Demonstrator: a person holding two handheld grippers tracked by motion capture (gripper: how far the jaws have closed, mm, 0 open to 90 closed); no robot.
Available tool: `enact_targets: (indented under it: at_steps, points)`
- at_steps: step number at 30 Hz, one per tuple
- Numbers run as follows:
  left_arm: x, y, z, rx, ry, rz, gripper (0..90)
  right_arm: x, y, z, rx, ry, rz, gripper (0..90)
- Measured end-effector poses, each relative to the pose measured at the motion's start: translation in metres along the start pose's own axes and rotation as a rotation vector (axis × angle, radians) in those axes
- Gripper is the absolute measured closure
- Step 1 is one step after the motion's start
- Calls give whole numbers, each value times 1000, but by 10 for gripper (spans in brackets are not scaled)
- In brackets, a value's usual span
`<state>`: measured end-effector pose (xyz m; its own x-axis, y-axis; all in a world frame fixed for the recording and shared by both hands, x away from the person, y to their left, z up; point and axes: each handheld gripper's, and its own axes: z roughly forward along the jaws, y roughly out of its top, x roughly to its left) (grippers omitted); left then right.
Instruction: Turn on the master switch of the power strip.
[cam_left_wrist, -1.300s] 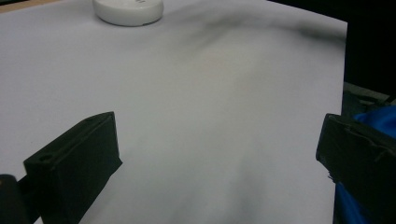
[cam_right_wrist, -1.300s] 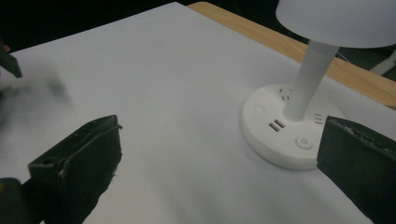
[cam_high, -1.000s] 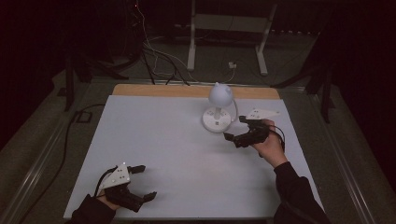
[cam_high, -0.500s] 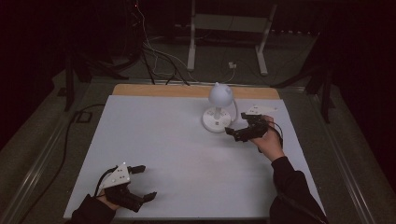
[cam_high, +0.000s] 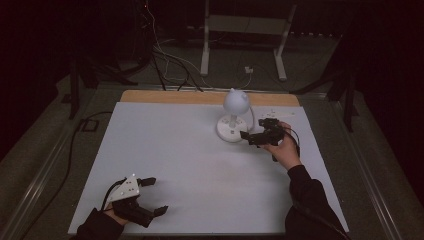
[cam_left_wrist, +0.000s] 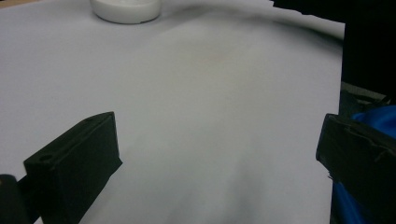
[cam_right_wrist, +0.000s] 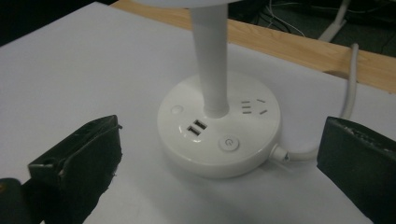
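Note:
A white desk lamp (cam_high: 235, 102) with a round base (cam_high: 230, 132) stands at the far right of the white table (cam_high: 165, 145). In the right gripper view the base (cam_right_wrist: 219, 133) carries USB ports (cam_right_wrist: 197, 126), a power button (cam_right_wrist: 228, 143) and a socket, with the stem (cam_right_wrist: 210, 60) rising from its middle. My right gripper (cam_high: 253, 132) hovers open just right of the base, jaws wide apart with nothing between them (cam_right_wrist: 223, 161). My left gripper (cam_high: 156, 196) rests open at the near left corner, jaws over bare table (cam_left_wrist: 219, 158).
The lamp's white cable (cam_right_wrist: 348, 88) curls from the base toward the wooden strip (cam_high: 200, 96) along the table's far edge. Dark floor with cables and a metal stand (cam_high: 242, 30) lies beyond. Blue fabric (cam_left_wrist: 376, 119) shows past the near table edge.
My right gripper has moved left and away from me, closing in on the lamp base. The left gripper has stayed where it was.

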<state>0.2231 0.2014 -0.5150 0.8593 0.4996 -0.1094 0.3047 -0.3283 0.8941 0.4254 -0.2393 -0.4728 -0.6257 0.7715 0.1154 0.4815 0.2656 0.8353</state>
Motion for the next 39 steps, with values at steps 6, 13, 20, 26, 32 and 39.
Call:
enact_targets:
  at_steps: [6, 13, 20, 26, 32, 39]
  points:
    - [0, 0, -1, -8, 0, -1, 1, -3, -2, 8, -1, -12, 59, 0]
    - [0, 0, 0, -5, 0, -3, 1, -2, -3, 16, -22, -23, 78, 0]
    - [0, 1, -1, -20, 0, -6, 1, -1, -3, 23, 7, -61, 69, 85]
    - [0, 1, -1, -22, -3, -7, 1, -1, -5, 29, 20, -83, 84, 182]
    - [0, 1, -1, -22, -5, -10, 1, 2, -6, 33, 26, -134, 69, 392]
    - [1, 0, -1, -25, -7, -14, 1, 2, -5, 38, 49, -158, 46, 578]
